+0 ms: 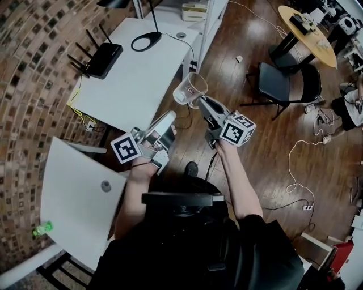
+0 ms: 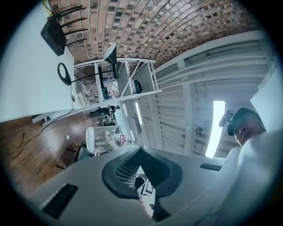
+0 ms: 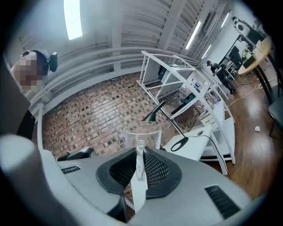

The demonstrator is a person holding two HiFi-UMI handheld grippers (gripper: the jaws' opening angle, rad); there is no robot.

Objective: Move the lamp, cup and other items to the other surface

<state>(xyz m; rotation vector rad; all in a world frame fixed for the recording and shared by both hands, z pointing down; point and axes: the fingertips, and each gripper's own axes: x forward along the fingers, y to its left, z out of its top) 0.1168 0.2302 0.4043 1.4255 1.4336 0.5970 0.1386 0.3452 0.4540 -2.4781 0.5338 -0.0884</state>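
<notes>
My right gripper [image 1: 199, 102] is shut on the handle of a clear glass cup [image 1: 190, 89], holding it in the air over the wooden floor beside the white table [image 1: 136, 85]. In the right gripper view the cup [image 3: 142, 134] stands just past the jaws, its handle pinched between the pads. A black desk lamp [image 1: 146, 41] stands at the table's far end, with a black router [image 1: 102, 59] to its left. My left gripper [image 1: 168, 119] hovers near the table's front corner, shut with nothing in it. The cup [image 2: 104, 139] also shows in the left gripper view.
A second white surface [image 1: 74, 209] lies at the lower left, bearing a small grey disc [image 1: 106, 185] and a green item [image 1: 42, 229]. A black chair [image 1: 283, 82], a round wooden table [image 1: 309, 31], a white shelf unit [image 1: 201, 14] and floor cables [image 1: 298, 170] are to the right.
</notes>
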